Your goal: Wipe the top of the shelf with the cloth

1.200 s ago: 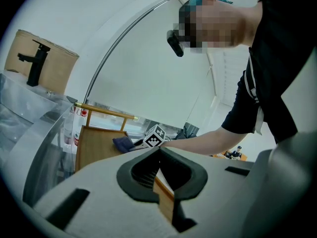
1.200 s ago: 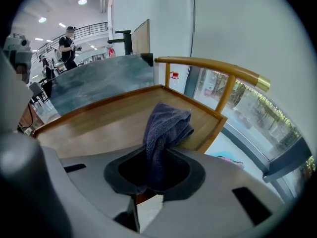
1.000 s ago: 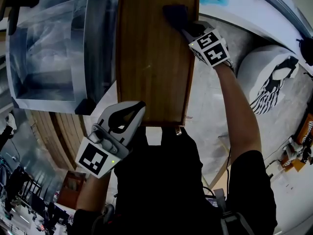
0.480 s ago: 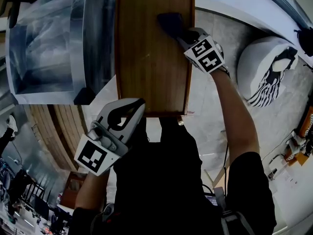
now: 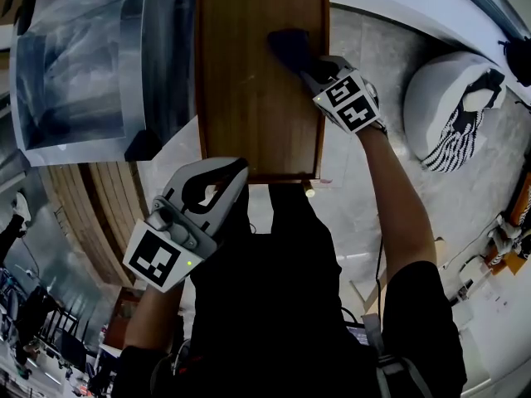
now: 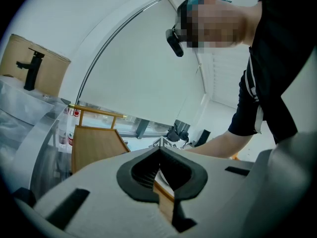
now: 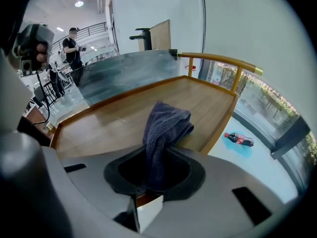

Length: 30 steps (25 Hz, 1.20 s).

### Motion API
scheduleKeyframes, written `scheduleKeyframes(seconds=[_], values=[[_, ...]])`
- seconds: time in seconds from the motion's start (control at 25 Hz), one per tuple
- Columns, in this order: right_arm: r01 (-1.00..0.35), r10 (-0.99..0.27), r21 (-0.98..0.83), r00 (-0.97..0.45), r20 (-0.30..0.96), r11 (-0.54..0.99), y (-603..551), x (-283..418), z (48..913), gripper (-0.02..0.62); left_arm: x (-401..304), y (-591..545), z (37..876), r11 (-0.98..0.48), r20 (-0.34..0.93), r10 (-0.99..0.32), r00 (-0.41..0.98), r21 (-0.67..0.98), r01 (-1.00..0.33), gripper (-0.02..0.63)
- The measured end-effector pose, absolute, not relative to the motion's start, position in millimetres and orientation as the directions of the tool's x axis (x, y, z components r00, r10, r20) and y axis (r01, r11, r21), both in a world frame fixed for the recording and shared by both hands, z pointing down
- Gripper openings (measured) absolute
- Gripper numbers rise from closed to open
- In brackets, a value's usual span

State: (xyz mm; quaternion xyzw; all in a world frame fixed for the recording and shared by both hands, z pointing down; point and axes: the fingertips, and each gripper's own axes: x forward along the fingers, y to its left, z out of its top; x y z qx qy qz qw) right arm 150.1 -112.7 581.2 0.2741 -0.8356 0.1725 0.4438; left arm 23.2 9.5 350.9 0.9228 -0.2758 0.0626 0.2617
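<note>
While the jaws of your right gripper [image 7: 148,182] are pinching a gathered fold of the dark cloth [image 7: 166,125], the rest of it is slumping forward onto the wooden shelf top [image 7: 114,123], close to the shelf's right edge. The cloth is looking soft, light and limp, so it is likely to bunch and drag rather than slide flat. Gripping it low at the gathered middle, as you are doing, and pressing down should be keeping more fabric on the wood. Your left gripper [image 5: 217,187] is hovering with its jaws together on nothing, just off the shelf's near-left corner, beside the clear plastic bin [image 5: 83,65].
</note>
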Motion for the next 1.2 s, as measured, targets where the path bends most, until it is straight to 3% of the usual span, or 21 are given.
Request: scheduleKeyframes(seconds=[0.68, 1.2], values=[[-0.637, -0.253, -0.125, -0.467, 0.847, 0.761, -23, 142, 583, 0.072, 19, 26, 337, -0.74, 0.241, -0.456, 0.857, 0.432, -0.515, 0.02], [-0.58, -0.156, -0.189, -0.492, 0.857, 0.792, 39, 128, 584, 0.072, 22, 29, 327, -0.748, 0.23, -0.452, 0.862, 0.428, -0.507, 0.02]])
